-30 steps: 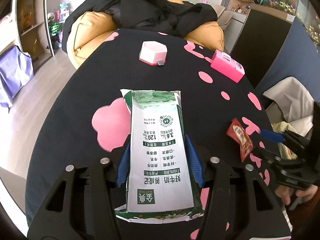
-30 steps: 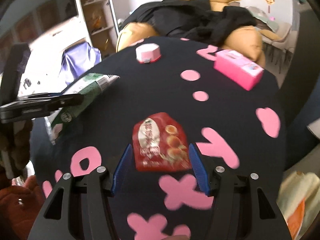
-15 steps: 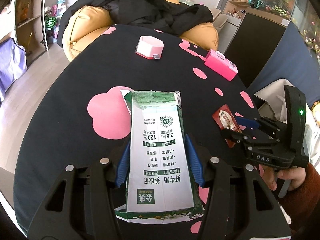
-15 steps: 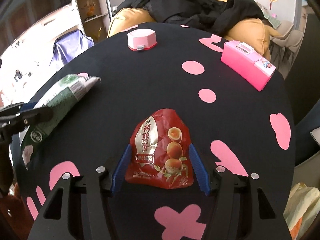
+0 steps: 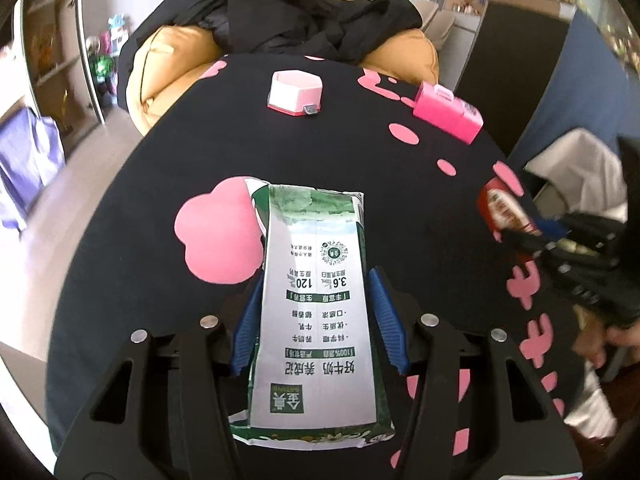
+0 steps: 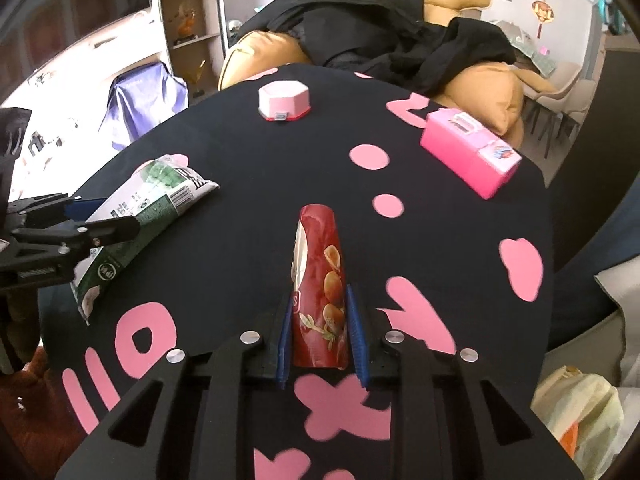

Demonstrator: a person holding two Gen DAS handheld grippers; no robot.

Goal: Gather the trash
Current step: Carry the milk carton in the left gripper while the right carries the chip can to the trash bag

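A flattened green-and-white milk carton (image 5: 316, 304) sits between the blue pads of my left gripper (image 5: 318, 288), which is shut on it above the black table. From the right wrist view the same carton (image 6: 144, 216) shows at the left, clamped in the left gripper (image 6: 100, 220). My right gripper (image 6: 320, 316) has its jaws closing on a red snack packet (image 6: 320, 276); the pads press its sides and the packet is folded narrow between them. In the left wrist view that packet (image 5: 502, 210) and the right gripper (image 5: 540, 236) appear at the right edge.
The round table (image 6: 248, 152) wears a black cloth with pink shapes. A pink-and-white hexagonal box (image 6: 284, 102) and a pink rectangular box (image 6: 470, 156) stand at its far side. Behind is a tan sofa (image 6: 260, 56) with black clothing. Bags (image 6: 580, 412) lie at the lower right.
The right gripper's jaws have squeezed inward on the red packet, folding it from flat into a narrow strip. The left gripper keeps its hold on the carton.
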